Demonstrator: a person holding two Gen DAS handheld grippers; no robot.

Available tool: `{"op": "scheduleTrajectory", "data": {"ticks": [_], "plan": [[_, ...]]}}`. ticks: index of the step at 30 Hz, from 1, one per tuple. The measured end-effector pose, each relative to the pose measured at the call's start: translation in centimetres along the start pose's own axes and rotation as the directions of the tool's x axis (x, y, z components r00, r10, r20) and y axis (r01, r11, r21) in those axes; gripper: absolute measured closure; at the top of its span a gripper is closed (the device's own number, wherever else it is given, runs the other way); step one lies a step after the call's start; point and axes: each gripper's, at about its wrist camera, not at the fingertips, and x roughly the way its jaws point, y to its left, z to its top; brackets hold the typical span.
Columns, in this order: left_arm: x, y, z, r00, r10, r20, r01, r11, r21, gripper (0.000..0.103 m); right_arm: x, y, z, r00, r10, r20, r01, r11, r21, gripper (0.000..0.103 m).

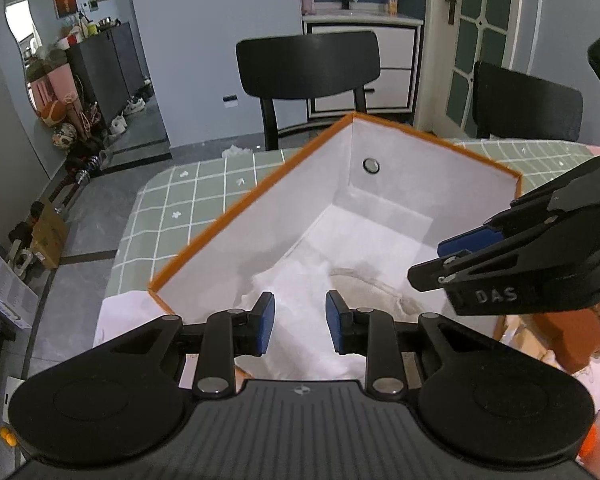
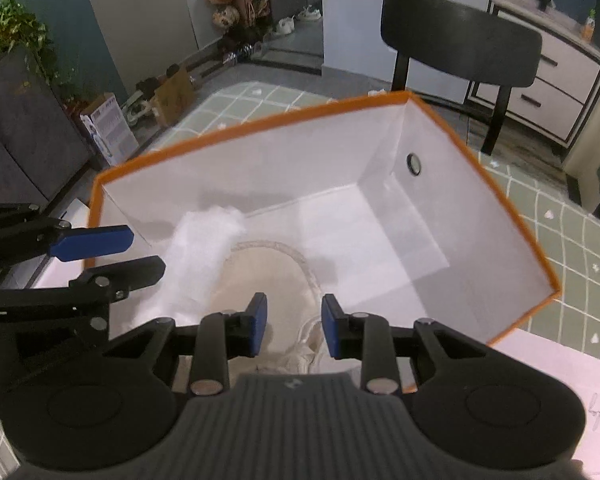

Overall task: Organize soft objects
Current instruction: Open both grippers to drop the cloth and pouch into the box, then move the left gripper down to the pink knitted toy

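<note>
box: orange-edged box [image 2: 512, 232], white inside, sits on the green checked counter [image 1: 188, 208]; both my tongs hang over its near end.
soft items: beige shoe [image 2: 260, 280] with rope-like trim lies on the box floor at the near end; white fluffy wad [image 2: 208, 240] touches its left side, against the left wall.
left tongs [image 1: 300, 322]: jaws part open, nothing pinched, white wad below them.
right tongs [image 2: 290, 324]: jaws part open, empty, directly above the shoe's laces.
handling: my read is both are light and squashy; the wad will compress and may snag, the shoe keeps some shape.
grip point: I'd take the shoe at the collar or trim rim, the wad by its middle bulk.
</note>
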Motion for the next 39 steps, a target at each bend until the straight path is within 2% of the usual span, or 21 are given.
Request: {"op": "scheduleTrajectory", "data": {"ticks": [1,3,5,12,19,26,30,33,39], "plan": [[-0.5,0.0,0.0,1.0,0.001,0.007,-0.001,1.0,0.0,0.067,-0.5,0.0,-0.1,1.0,0.0,0.006,0.0,1.0,0.001,0.074],[-1.4,0.0,0.1,0.999,0.01,0.03,-0.01,1.0,-0.006,0.058,-1.8,0.1,-0.4,1.0,0.004,0.017,-0.004,1.0,0.002,0.074],[-2.2,0.0,-0.1,0.999,0.021,0.04,-0.02,1.0,-0.011,0.056,-3.2,0.2,-0.7,0.999,0.021,0.033,-0.022,1.0,0.013,0.074],[-4.4,-0.5,-1.9,0.999,0.02,0.039,-0.02,1.0,0.001,0.056,-6.7,0.5,-3.2,0.998,0.024,0.052,-0.025,1.0,0.014,0.074],[-6.8,-0.5,-5.1,0.998,0.001,0.062,-0.003,1.0,0.028,0.056,-9.7,0.9,-6.9,0.994,0.082,0.072,-0.086,0.995,0.043,0.074],[-7.3,-0.9,-10.3,0.996,-0.07,0.058,0.069,0.997,0.014,0.055,-11.6,2.0,-12.1,0.979,0.165,0.118,-0.176,0.98,0.09,0.071],[-7.0,-0.7,-13.1,0.994,-0.105,0.032,0.105,0.994,-0.017,0.055,-12.4,4.1,-15.5,0.976,0.119,0.183,-0.128,0.991,0.041,0.069],[-7.5,-0.7,-15.5,0.991,-0.133,0.025,0.134,0.989,-0.053,0.051,-12.8,5.4,-18.3,0.968,0.125,0.22,-0.135,0.99,0.034,0.069],[-8.2,-1.4,-19.6,0.983,-0.181,0.011,0.181,0.978,-0.105,0.05,-13.3,7.1,-24.9,0.964,0.149,0.223,-0.154,0.988,0.007,0.068]]}}
